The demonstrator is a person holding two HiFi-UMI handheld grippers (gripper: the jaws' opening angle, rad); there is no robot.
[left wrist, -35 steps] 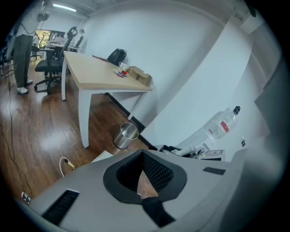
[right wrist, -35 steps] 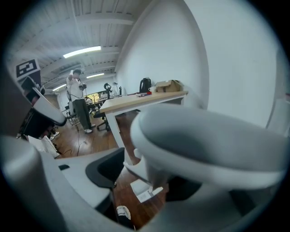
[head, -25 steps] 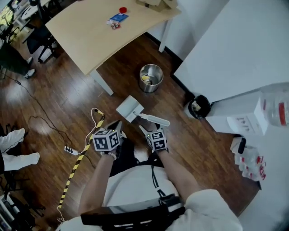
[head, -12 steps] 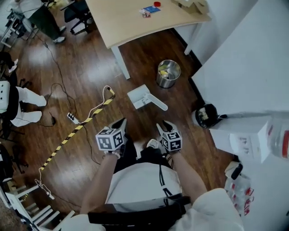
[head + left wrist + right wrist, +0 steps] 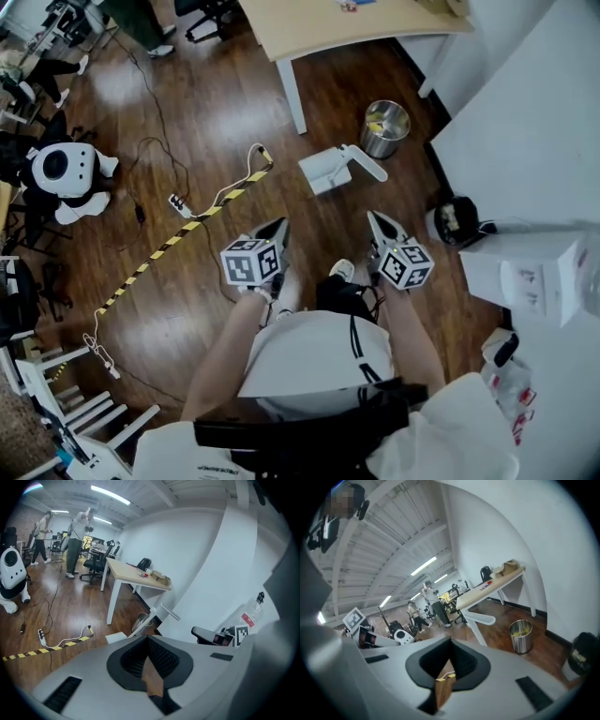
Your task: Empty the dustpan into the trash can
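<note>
The white dustpan [image 5: 324, 172] lies on the wood floor with its long handle [image 5: 367, 162] toward the steel trash can [image 5: 385, 127], which holds yellow scraps. My left gripper [image 5: 278, 227] and right gripper [image 5: 376, 219] hover side by side well short of the dustpan, touching nothing. The left gripper [image 5: 147, 638] is shut and empty, with the dustpan [image 5: 116, 637] and can [image 5: 140, 622] ahead of it. The right gripper [image 5: 450, 642] has just been closing and is now shut with nothing between its jaws. Beyond it stand the can [image 5: 520, 635] and the handle [image 5: 482, 618].
A wooden table [image 5: 309, 23] stands behind the can. A black bag [image 5: 454, 217] and white boxes [image 5: 521, 268] sit at the right by a white wall. Yellow-black tape [image 5: 178, 236], a power strip [image 5: 178, 202] and a panda-like figure [image 5: 61, 171] lie at the left.
The right gripper was at the dustpan handle; both grippers have since drawn back from it and risen. The dustpan stays on the floor beside the can. The head view has swung left.
</note>
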